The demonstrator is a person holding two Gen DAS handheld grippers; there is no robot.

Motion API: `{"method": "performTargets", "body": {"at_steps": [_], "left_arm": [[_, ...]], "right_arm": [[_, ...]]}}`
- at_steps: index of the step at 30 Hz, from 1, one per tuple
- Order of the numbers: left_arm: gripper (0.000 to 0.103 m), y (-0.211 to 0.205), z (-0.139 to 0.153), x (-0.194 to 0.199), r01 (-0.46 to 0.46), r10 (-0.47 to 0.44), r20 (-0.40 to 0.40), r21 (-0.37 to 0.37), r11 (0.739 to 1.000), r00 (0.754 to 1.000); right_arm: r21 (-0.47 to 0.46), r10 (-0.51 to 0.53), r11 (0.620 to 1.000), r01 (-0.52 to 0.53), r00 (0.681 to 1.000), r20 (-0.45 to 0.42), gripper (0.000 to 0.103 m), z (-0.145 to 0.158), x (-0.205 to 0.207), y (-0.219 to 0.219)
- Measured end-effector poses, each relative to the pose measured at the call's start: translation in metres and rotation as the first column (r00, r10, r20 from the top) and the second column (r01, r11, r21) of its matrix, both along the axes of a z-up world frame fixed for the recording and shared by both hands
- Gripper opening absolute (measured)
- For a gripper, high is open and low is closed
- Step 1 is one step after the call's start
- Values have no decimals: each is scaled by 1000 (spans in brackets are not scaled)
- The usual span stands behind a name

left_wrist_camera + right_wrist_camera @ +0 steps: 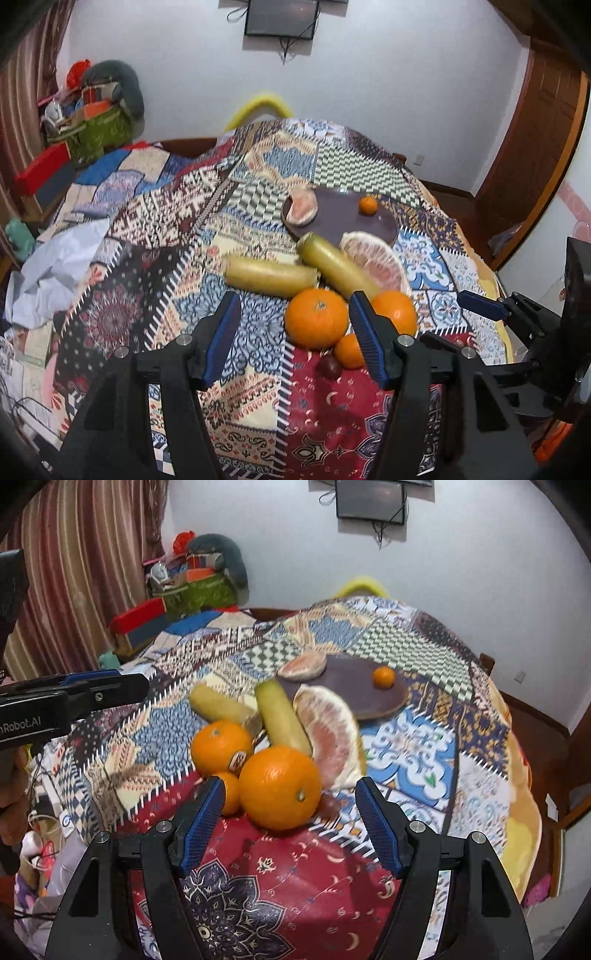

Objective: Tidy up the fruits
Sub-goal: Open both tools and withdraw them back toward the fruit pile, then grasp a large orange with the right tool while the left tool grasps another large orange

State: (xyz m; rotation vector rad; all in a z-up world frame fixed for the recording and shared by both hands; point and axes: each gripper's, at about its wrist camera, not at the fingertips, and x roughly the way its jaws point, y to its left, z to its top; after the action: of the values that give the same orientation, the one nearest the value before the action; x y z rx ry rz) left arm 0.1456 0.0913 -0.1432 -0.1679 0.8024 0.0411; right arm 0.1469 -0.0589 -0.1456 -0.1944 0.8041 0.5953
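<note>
the fruits lie in a loose heap on a counter [258, 424] covered with a patchwork cloth [413, 746]. nearest the front edge sit two big oranges, one [316, 318] on the left with a sticker showing in the right wrist view, the other [279, 787] beside it on the right, and a small mandarin [349, 351] tucked between them in front. a dark round fruit [330, 366], perhaps a plum, lies just in front of that mandarin. behind the oranges two yellow-green cucumber-like fruits rest, one [269, 277] lying crosswise, the other [336, 264] angled toward the plate. a peeled pomelo section [328, 734] leans against the angled one. further toward the far edge stands a dark oval plate [343, 218], carrying another pomelo piece [301, 208] at its left rim and a small mandarin [383, 676] near its right side.

the left tongs [293, 341] hover half wide and empty over the cloth, short of the left orange. the right tongs [290, 821] stand half wide too, empty, the right orange just ahead between the tips.
</note>
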Motion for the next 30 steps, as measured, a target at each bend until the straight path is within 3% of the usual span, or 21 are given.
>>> {"method": "performTargets", "body": {"at_steps": [12, 18, 21, 25, 30], "left_arm": [[60, 4, -46, 7, -11, 7, -105, -44, 999, 994], [60, 7, -56, 8, -12, 8, -133, -35, 999, 991], [60, 11, -61, 10, -20, 13, -148, -47, 999, 989], [60, 15, -66, 13, -31, 22, -164, -51, 998, 986], [60, 16, -68, 13, -28, 19, -171, -53, 998, 985]], "right_arm": [[-20, 22, 1000, -24, 995, -97, 70, -31, 21, 11], [33, 37, 999, -32, 987, -156, 73, -39, 31, 10], [34, 44, 999, -39, 988, -145, 74, -39, 30, 13], [42, 64, 997, -59, 989, -132, 66, -39, 27, 15], [39, 61, 998, -56, 990, -128, 64, -38, 26, 16]]}}
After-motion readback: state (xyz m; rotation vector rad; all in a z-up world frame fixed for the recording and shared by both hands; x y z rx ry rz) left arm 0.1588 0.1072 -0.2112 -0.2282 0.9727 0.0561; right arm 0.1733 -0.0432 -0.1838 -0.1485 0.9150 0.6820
